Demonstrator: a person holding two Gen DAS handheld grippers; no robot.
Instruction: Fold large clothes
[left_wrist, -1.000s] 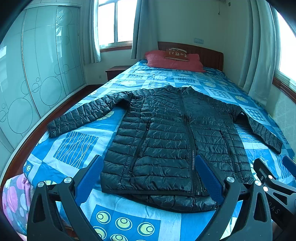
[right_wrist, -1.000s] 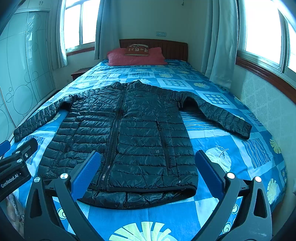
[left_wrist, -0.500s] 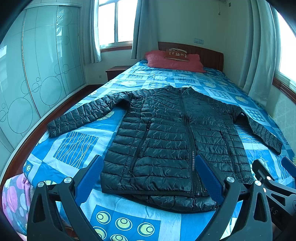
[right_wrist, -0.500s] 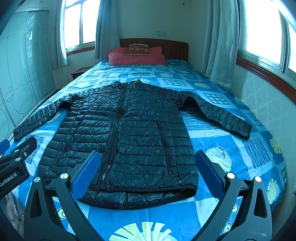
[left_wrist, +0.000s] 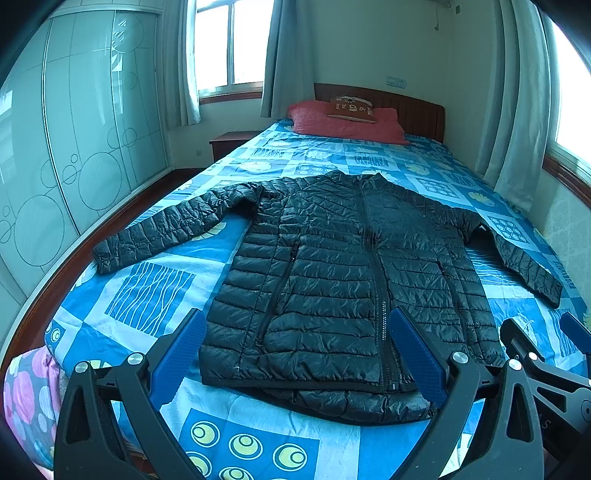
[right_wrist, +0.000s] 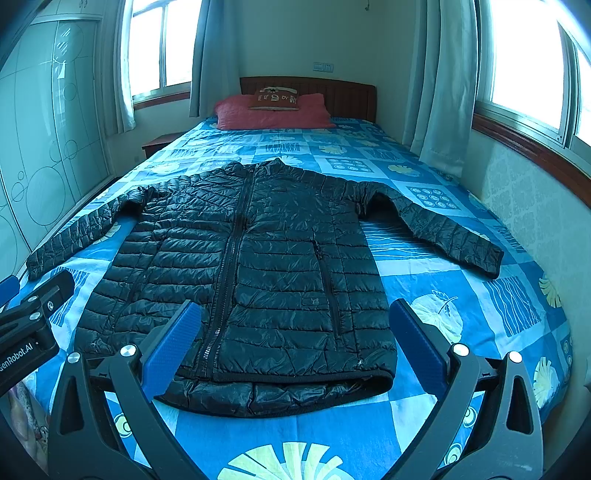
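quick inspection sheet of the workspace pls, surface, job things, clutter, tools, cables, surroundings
surface: bed with blue patterned sheet, flat.
job's things: black puffer jacket laid flat, zipped, both sleeves spread out, hem nearest the tools.
clutter: red pillow with a small cushion on it at the headboard; floral fabric at the bed's near corner.
grippers: left tool and right tool open, empty, short of the hem.
cables: nothing seen.
surroundings: glass wardrobe, curtained windows, nightstand.

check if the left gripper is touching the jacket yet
Apart. In the right wrist view the left gripper hangs above the bed's edge, short of the jacket, with blue bedsheet showing between them.
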